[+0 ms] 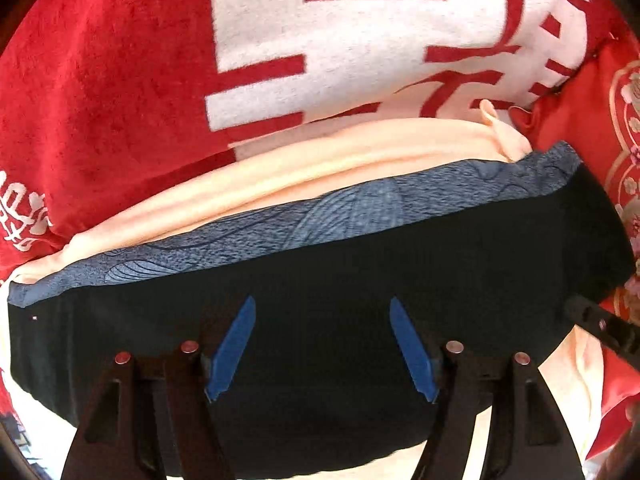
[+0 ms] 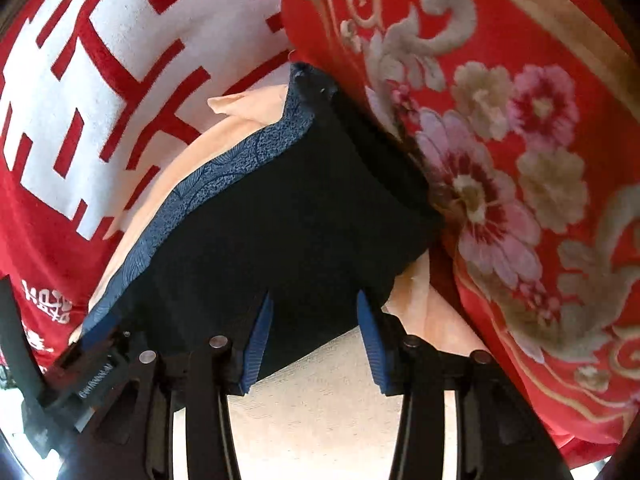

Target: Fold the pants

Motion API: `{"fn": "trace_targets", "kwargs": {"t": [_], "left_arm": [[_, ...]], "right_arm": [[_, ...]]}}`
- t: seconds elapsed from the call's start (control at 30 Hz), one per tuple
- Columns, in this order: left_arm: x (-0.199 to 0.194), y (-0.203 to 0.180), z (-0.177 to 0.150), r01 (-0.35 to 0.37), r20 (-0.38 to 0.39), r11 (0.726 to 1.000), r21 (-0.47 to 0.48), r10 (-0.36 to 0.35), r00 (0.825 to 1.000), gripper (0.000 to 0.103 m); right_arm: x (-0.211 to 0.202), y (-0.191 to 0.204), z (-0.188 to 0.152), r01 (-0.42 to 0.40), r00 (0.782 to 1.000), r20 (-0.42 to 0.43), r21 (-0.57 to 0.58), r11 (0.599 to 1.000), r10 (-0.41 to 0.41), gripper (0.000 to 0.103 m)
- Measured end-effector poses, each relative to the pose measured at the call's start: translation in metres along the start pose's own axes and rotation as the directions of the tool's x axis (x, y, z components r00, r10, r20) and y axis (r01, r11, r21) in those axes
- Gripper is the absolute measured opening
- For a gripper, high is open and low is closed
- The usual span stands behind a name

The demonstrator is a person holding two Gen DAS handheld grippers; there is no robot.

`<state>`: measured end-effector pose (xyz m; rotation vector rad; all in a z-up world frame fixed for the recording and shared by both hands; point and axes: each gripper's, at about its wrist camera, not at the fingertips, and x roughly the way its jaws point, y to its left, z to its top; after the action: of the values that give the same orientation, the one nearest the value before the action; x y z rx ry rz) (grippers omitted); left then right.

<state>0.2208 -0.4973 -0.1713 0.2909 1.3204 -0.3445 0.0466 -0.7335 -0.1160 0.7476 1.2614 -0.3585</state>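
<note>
Red blanket with big white characters spread underneath, meeting a red flowered quilt at 3 o'clock in the left wrist view. Lay folded on top: black pants with a mottled blue band along the far edge, a peach cloth peeking out beyond it at 12 o'clock (and again at 4 o'clock, under the pants' corner). Hovered over the middle of the pants: left gripper, pointing down, jaws parted and released, blue pads clear of each other with only flat black cloth seen between them. Stood at the near corner of the pants in the right wrist view: right gripper, jaws parted, black cloth lying between the pads; could not tell whether they pinched it. Showed at 8 o'clock there: left gripper's black frame, beside the blue band.
</note>
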Motion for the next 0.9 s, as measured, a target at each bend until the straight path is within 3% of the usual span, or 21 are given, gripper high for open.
{"fn": "trace_targets", "kwargs": {"t": [0.07,0.17,0.27,0.37,0.5,0.6,0.67,0.77,0.83,0.9], "left_arm": [[-0.003,-0.001,-0.001,0.0,0.021,1.0,0.01,0.0,1.0,0.071],[0.004,-0.006,-0.003,-0.009,-0.01,1.0,0.027,0.01,1.0,0.071],[0.014,-0.006,-0.007,-0.013,-0.026,1.0,0.024,0.014,1.0,0.071],[0.021,-0.002,-0.007,-0.015,-0.027,1.0,0.025,0.015,1.0,0.071],[0.012,-0.013,-0.004,0.015,0.003,0.998,0.054,-0.015,1.0,0.071],[0.017,-0.032,-0.005,0.007,0.017,0.995,0.102,-0.009,1.0,0.071],[0.031,-0.038,-0.006,-0.008,-0.021,0.995,0.1,0.01,1.0,0.072],[0.036,-0.036,-0.006,-0.012,-0.008,0.996,0.087,0.012,1.0,0.076],[0.038,-0.023,-0.011,0.007,-0.011,0.998,0.069,-0.006,1.0,0.076],[0.035,-0.013,-0.014,0.012,-0.018,0.999,0.05,-0.011,1.0,0.076]], "right_arm": [[-0.01,0.006,-0.004,0.021,1.0,0.015,-0.032,0.999,-0.02,0.047],[-0.023,0.004,-0.016,0.067,0.996,0.063,-0.071,0.995,-0.063,0.047],[-0.011,-0.014,-0.009,0.054,0.996,0.07,0.009,0.998,-0.055,0.047],[-0.002,-0.013,0.009,0.051,0.993,0.105,0.012,0.999,-0.052,0.014],[-0.028,0.01,0.015,0.042,0.985,0.17,-0.118,0.992,-0.021,0.009],[-0.059,0.028,0.011,0.077,0.97,0.245,-0.259,0.963,-0.011,0.008],[-0.051,0.026,0.012,0.094,0.977,0.209,-0.255,0.962,-0.04,0.009],[-0.022,0.0,0.011,0.147,0.988,0.07,-0.16,0.976,-0.137,0.01],[-0.022,-0.012,0.005,0.112,0.994,0.032,-0.103,0.988,-0.109,0.012],[-0.033,-0.012,-0.004,0.111,0.994,0.04,-0.128,0.986,-0.106,0.013]]}}
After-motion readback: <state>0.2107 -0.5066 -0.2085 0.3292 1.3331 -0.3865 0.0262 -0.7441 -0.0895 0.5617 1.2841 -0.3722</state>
